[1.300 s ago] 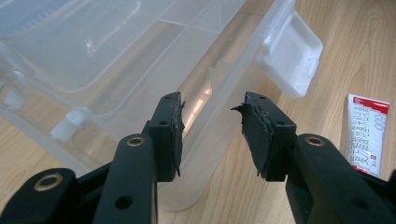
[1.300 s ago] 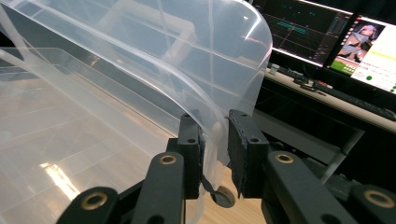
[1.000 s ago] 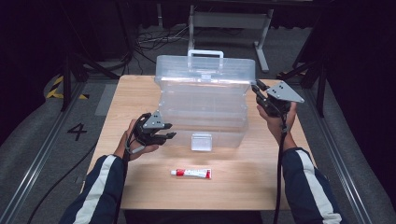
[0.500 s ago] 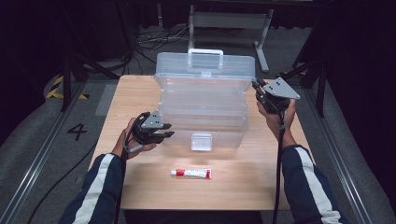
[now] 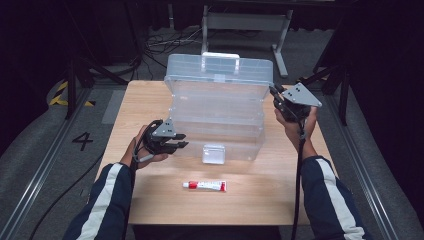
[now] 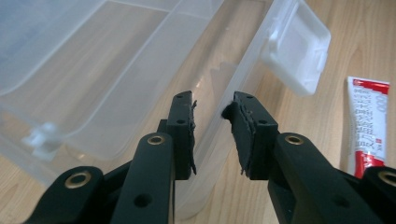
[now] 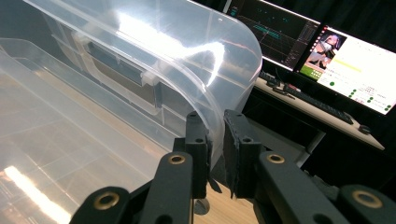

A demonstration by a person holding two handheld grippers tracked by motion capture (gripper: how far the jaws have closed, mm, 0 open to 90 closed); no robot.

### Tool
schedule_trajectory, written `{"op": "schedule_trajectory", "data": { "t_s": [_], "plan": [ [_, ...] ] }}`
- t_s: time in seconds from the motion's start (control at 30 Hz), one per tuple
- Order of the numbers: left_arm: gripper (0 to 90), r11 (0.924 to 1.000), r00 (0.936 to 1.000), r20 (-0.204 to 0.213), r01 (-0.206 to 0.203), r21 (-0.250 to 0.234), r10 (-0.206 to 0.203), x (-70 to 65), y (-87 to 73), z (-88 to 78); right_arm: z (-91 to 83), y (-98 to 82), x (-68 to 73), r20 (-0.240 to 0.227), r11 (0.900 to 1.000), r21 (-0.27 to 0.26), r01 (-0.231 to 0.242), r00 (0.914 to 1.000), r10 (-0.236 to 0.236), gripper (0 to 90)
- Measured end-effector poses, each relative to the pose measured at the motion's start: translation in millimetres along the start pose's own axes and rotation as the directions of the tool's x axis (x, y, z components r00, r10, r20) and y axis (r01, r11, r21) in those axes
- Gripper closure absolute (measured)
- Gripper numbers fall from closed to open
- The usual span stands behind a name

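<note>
A clear plastic toolbox point(image 5: 220, 135) stands open on the wooden table point(image 5: 145, 100), its lid point(image 5: 220, 75) raised upright at the back. My left gripper point(image 5: 181, 141) is at the box's front left. Seen from the left gripper view, the left gripper point(image 6: 212, 109) is open and straddles the thin front wall point(image 6: 243, 79), with the right jaw's tip touching it. My right gripper point(image 5: 274, 92) is at the lid's right end. Its own view has the right gripper point(image 7: 215, 123) shut on the lid's curved rim point(image 7: 233, 60). A red and white tube point(image 5: 205, 186) lies in front of the box.
The box's white latch flap point(image 5: 214, 154) hangs open at the front wall's middle, also seen as the latch flap point(image 6: 296, 46) near the tube point(image 6: 369, 126). Lit monitors point(image 7: 345, 56) stand beyond the table. A stand point(image 5: 245, 22) and cables lie on the floor behind.
Almost nothing: the right gripper and the lid's edge have risen very slightly. The left gripper stays at the front wall.
</note>
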State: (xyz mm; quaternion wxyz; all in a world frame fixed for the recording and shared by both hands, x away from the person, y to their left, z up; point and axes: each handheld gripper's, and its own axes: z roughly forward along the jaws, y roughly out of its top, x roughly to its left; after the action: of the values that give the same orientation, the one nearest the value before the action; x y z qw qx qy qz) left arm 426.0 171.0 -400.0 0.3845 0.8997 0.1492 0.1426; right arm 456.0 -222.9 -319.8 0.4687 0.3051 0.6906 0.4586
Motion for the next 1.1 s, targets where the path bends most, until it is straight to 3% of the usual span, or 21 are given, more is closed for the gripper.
{"op": "schedule_trajectory", "data": {
  "t_s": [0.2, 0.33, 0.9, 1.1],
  "plan": [
    [69.9, 0.9993, 0.9993, 0.025, -0.027, 0.024, 0.026, -3.2, 2.5, 0.0, -2.3, 2.4, -1.9, 0.001, 1.0, 0.004, -0.006, 1.0, 0.006, 81.9],
    [69.9, 0.9981, 0.9988, 0.019, -0.046, 0.04, 0.045, -5.3, 3.9, 1.1, 0.4, 4.3, -4.7, 0.002, 1.0, 0.013, -0.01, 0.9999, 0.01, 82.2],
    [70.6, 0.9987, 0.9989, 0.027, -0.038, 0.033, 0.037, -6.3, 3.7, 1.1, 20.2, 15.0, -14.5, 0.022, 0.999, 0.048, -0.011, 0.9997, 0.01, 84.2],
    [70.3, 0.999, 0.9994, 0.018, -0.031, 0.031, 0.03, -8.1, 3.5, 1.4, 26.8, 16.6, -17.5, 0.028, 0.998, 0.053, -0.034, 0.9991, 0.033, 84.5]
  ]
}}
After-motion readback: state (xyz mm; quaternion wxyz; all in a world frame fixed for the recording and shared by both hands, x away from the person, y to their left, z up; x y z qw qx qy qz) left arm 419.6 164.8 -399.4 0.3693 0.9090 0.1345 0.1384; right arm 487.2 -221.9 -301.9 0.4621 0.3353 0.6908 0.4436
